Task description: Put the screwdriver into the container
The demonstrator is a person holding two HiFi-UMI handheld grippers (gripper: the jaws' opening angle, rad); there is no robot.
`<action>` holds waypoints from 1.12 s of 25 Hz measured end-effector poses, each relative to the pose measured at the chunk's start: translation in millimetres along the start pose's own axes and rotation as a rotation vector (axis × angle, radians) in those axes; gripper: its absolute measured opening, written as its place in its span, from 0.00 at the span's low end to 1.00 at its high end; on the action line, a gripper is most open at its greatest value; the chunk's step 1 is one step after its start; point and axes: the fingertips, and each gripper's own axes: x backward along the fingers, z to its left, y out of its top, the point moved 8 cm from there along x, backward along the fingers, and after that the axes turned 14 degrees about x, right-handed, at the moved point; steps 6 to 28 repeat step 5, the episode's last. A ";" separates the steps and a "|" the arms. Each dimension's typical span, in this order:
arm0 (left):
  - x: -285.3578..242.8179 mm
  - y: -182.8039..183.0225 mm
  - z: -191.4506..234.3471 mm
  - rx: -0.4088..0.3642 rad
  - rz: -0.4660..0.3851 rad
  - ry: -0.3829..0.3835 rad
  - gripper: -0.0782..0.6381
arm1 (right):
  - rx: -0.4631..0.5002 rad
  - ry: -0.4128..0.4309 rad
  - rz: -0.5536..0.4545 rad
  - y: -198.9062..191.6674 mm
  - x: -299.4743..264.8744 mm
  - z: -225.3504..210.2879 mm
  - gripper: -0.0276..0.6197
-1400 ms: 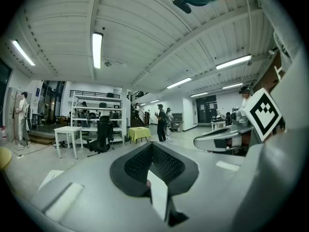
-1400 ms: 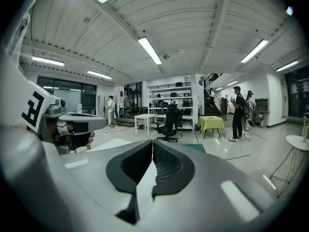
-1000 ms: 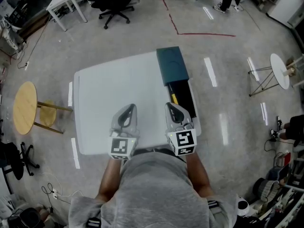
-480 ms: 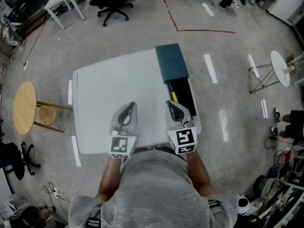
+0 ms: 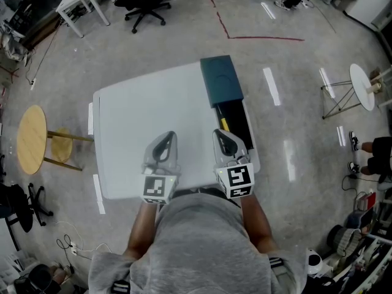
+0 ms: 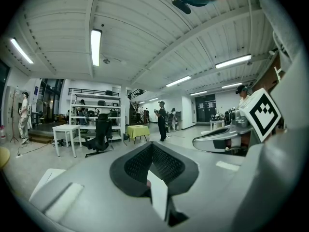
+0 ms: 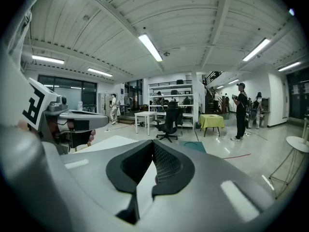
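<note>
A long black container [image 5: 237, 126] lies open along the right side of the white table [image 5: 147, 109]. A yellow screwdriver handle [image 5: 224, 126] shows inside it, at its left wall. A dark teal box [image 5: 220, 81] [image 7: 195, 146] sits at its far end. My left gripper [image 5: 164, 146] [image 6: 152, 146] and right gripper [image 5: 224, 143] [image 7: 152, 149] hover side by side over the table's near edge, pointing away from me. Both are shut with nothing between the jaws. The right gripper is just left of the container's near end.
A round wooden stool [image 5: 32, 138] stands left of the table and a small white round table [image 5: 361, 90] to the right. A black office chair [image 5: 146, 5] and a white desk [image 5: 82, 2] are beyond. People stand in the far room [image 7: 240, 111].
</note>
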 end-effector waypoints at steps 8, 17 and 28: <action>-2.1 -3.6 0.3 0.001 0.005 0.001 0.13 | -0.004 0.012 0.008 -2.3 -0.9 0.7 0.05; -2.1 -3.6 0.3 0.001 0.005 0.001 0.13 | -0.004 0.012 0.008 -2.3 -0.9 0.7 0.05; -2.1 -3.6 0.3 0.001 0.005 0.001 0.13 | -0.004 0.012 0.008 -2.3 -0.9 0.7 0.05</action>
